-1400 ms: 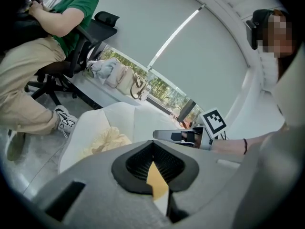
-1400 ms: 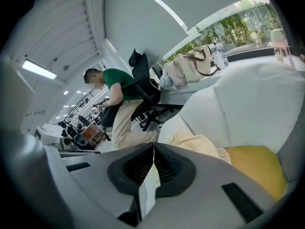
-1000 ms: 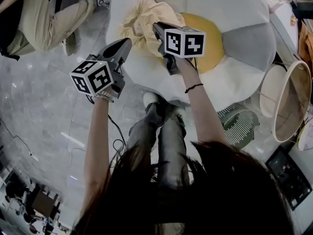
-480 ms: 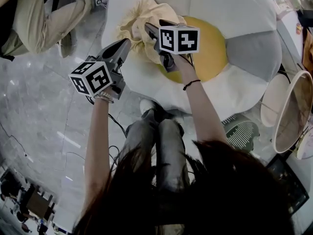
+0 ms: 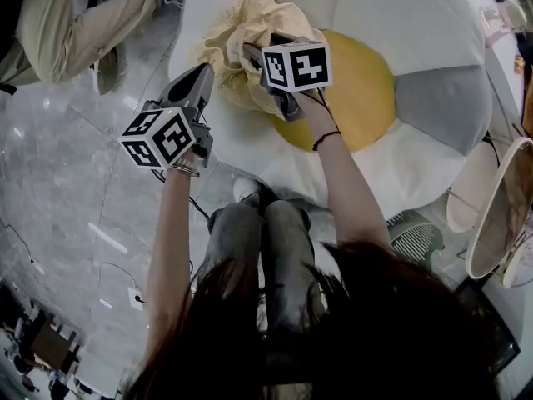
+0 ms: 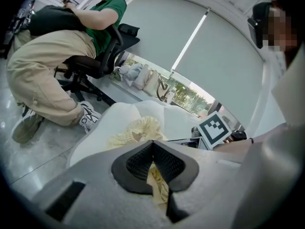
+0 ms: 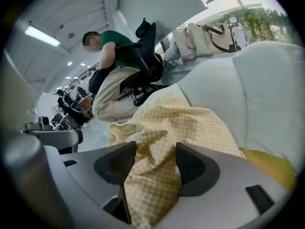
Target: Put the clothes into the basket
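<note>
From the head view, she stands over a flower-shaped cushion (image 5: 400, 15) with both arms out. The right gripper (image 5: 262, 47) has its fingers in a yellow cloth (image 5: 233, 32) that is bunched on a white petal. The left gripper (image 5: 198, 72) has its tips just at the near edge of that cloth. The basket (image 5: 502, 211) is well apart from both pairs of fingers, off to the right. A seated person (image 5: 58, 32) is beyond the left fingers.

In the left gripper view, the left gripper (image 6: 152, 142) has its fingers together at the tips, clamped on a scrap of the cloth that shows in the gap behind them. The rest of the cloth (image 6: 138, 132) is heaped just past the tips on the cushion (image 6: 109, 123). The person (image 6: 57, 75) sits in a chair (image 6: 95, 66) further off to the left.

In the right gripper view, the right gripper (image 7: 156, 147) has its fingers standing wide apart, having just been opening. The cloth (image 7: 190, 123) lies loose between them and runs on ahead over the cushion (image 7: 257, 89). The person (image 7: 114, 85) is beyond the left finger.
</note>
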Action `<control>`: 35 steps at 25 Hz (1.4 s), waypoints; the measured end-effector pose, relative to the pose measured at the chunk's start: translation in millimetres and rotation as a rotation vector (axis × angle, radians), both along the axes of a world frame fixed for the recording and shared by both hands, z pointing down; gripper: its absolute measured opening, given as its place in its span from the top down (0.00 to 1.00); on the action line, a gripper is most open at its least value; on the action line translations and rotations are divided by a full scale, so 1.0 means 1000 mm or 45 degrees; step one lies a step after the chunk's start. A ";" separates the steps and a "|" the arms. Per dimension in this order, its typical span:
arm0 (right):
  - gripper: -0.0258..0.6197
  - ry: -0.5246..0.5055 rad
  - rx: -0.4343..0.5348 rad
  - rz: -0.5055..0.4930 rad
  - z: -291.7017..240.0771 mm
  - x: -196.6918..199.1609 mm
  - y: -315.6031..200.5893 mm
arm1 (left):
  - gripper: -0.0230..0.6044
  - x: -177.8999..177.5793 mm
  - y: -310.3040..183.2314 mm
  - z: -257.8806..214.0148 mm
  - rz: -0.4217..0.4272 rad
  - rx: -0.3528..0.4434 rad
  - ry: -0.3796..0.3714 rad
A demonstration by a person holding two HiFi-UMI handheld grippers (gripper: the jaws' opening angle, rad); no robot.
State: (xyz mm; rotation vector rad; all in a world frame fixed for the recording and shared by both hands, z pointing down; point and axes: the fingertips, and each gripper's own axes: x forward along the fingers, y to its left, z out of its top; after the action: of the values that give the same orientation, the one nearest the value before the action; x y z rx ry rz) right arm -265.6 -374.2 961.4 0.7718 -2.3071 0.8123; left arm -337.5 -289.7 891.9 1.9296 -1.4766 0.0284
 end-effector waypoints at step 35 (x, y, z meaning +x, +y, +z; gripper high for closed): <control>0.88 -0.108 -0.158 0.060 0.018 -0.001 0.004 | 0.95 0.044 0.009 0.012 0.143 0.031 -0.001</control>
State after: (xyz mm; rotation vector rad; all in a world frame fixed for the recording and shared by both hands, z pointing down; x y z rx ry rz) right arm -266.3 -370.5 979.7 0.7521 -2.2944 1.0174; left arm -294.0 -280.9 904.1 2.0305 -1.3729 0.0622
